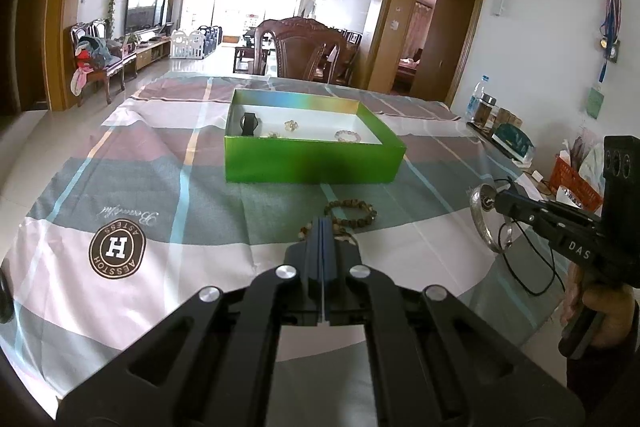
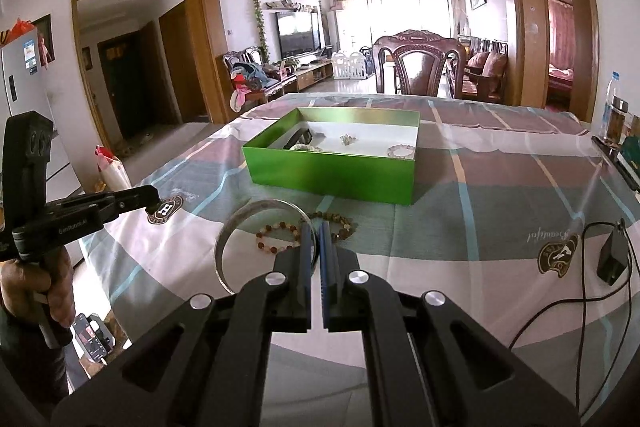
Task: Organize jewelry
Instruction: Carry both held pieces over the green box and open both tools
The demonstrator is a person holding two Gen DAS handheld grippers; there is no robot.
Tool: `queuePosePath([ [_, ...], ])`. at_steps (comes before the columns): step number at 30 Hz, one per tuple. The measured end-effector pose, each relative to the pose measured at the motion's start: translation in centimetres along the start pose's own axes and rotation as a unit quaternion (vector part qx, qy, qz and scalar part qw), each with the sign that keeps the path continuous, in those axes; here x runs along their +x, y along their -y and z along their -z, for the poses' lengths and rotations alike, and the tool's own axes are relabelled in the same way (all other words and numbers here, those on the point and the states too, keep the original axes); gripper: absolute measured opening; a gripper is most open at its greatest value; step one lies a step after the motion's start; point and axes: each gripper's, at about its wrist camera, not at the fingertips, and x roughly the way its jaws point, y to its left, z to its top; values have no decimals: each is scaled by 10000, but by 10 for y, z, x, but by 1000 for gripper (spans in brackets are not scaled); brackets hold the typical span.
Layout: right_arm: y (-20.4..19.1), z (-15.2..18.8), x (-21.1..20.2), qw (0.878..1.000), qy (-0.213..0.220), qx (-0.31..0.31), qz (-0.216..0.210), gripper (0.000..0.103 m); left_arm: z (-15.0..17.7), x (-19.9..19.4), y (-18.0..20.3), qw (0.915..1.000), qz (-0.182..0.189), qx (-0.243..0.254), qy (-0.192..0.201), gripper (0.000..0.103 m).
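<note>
My right gripper (image 2: pixel 316 231) is shut on a silver bangle (image 2: pixel 260 203), which hangs above the checked tablecloth; in the left wrist view the same bangle (image 1: pixel 482 227) stands upright at the right gripper's (image 1: pixel 498 201) tips. My left gripper (image 1: pixel 322 227) is shut with nothing in it, hovering over a brown bead bracelet (image 1: pixel 352 213). A red-and-white bead bracelet (image 2: pixel 278 237) lies beside the brown one (image 2: pixel 342 225). Behind them sits a green box (image 1: pixel 312 163) holding a black watch (image 1: pixel 249 125), a small gold piece (image 1: pixel 292 125) and a pale bead bracelet (image 1: pixel 347 136).
A black adapter (image 2: pixel 610 261) with its cable lies on the cloth at the right. Bottles and jars (image 1: pixel 486 107) and an orange basket (image 1: pixel 572 179) line the wall side. A wooden chair (image 1: pixel 304 51) stands past the table's far edge.
</note>
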Motion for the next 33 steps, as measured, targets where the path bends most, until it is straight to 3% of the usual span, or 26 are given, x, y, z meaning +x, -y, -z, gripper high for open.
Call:
queuePosePath([
  [33, 11, 8, 18, 9998, -130, 149, -43, 4, 1, 19, 3, 9998, -12, 10, -180, 0],
])
